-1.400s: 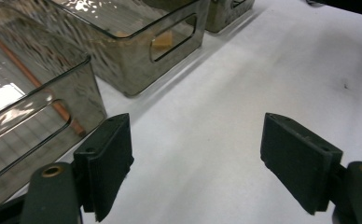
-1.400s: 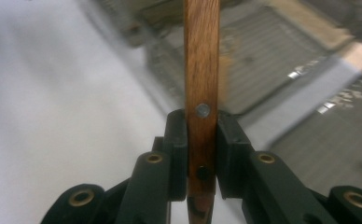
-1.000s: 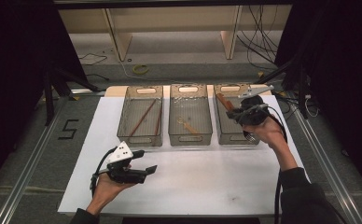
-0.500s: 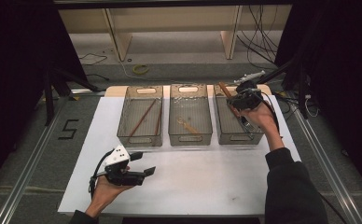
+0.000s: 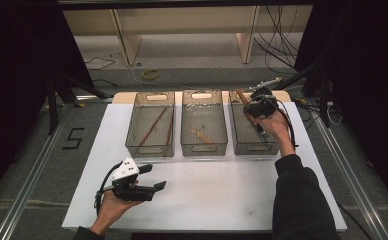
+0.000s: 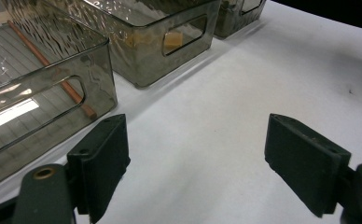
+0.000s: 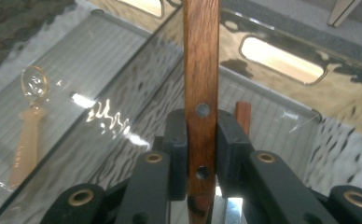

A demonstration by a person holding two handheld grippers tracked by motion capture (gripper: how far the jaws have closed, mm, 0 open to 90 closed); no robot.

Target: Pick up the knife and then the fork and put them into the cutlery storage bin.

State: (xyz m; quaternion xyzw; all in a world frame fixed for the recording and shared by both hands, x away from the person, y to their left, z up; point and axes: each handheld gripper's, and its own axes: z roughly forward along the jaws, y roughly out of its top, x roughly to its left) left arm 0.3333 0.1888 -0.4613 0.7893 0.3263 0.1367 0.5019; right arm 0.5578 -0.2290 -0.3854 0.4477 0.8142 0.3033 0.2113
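Observation:
My right gripper (image 5: 256, 107) hovers over the far end of the right clear bin (image 5: 252, 148), shut on a wooden-handled utensil (image 5: 241, 96). Up close, the riveted brown handle (image 7: 201, 70) stands upright between the pads of the right gripper (image 7: 201, 140). A second brown handle (image 7: 243, 114) lies in the bin below. The left gripper (image 5: 153, 177) rests in a hand at the near left of the white table (image 5: 222, 190), open. Its jaws (image 6: 195, 163) stand wide apart with nothing between them.
Three clear bins stand in a row at the back. The left bin (image 5: 150, 150) holds brown sticks (image 5: 153, 126); the middle bin (image 5: 204, 148) holds a pale spoon (image 5: 201, 133). Metal rails run along both sides of the table.
The right hand has carried the wooden-handled utensil away from me, toward the far end of the right bin, and slightly lower. The left gripper has stayed where it was.

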